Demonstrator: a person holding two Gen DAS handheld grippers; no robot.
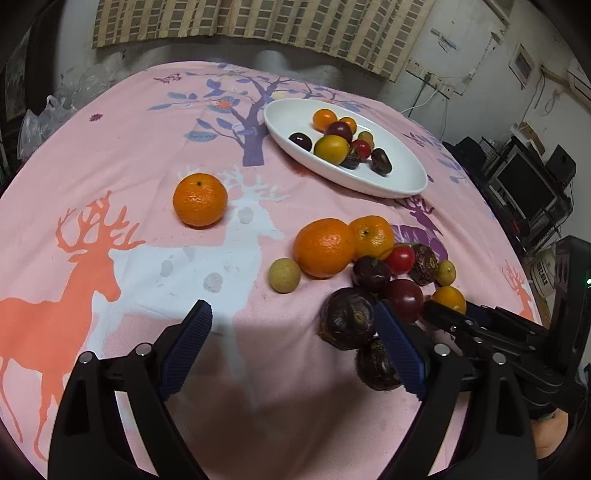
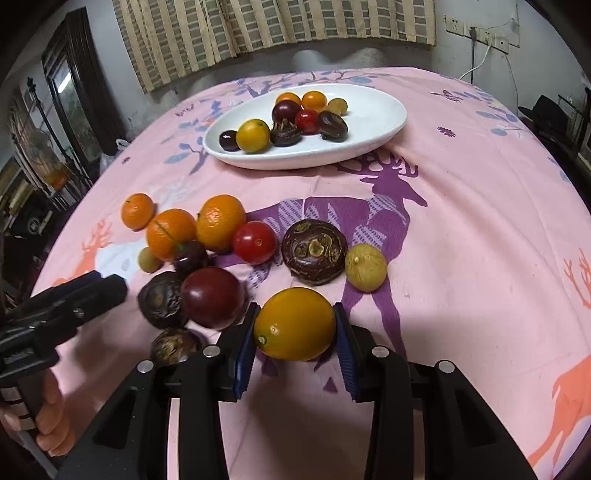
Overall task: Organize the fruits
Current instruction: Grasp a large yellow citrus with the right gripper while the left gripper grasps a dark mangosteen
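Note:
A white oval plate (image 1: 402, 177) (image 2: 369, 140) at the back of the pink cloth holds several small fruits. Loose fruit lies nearer: a lone tangerine (image 1: 200, 199), two more tangerines (image 1: 324, 246) (image 2: 220, 222), cherry tomatoes (image 2: 254, 242), dark water chestnuts (image 1: 347, 323) (image 2: 314, 251), longans (image 1: 284, 275) (image 2: 365, 267). My right gripper (image 2: 295, 323) is shut on a yellow kumquat (image 2: 294, 324) (image 1: 449, 298) just above the cloth. My left gripper (image 1: 293, 319) is open and empty, its right finger beside a water chestnut.
The table is covered with a pink deer-print cloth (image 1: 147, 258) (image 2: 461, 221). A plastic bag (image 1: 48, 118) lies at the far left edge. Shelves with monitors (image 1: 528, 181) stand to the right. A curtain (image 2: 258, 33) hangs behind the table.

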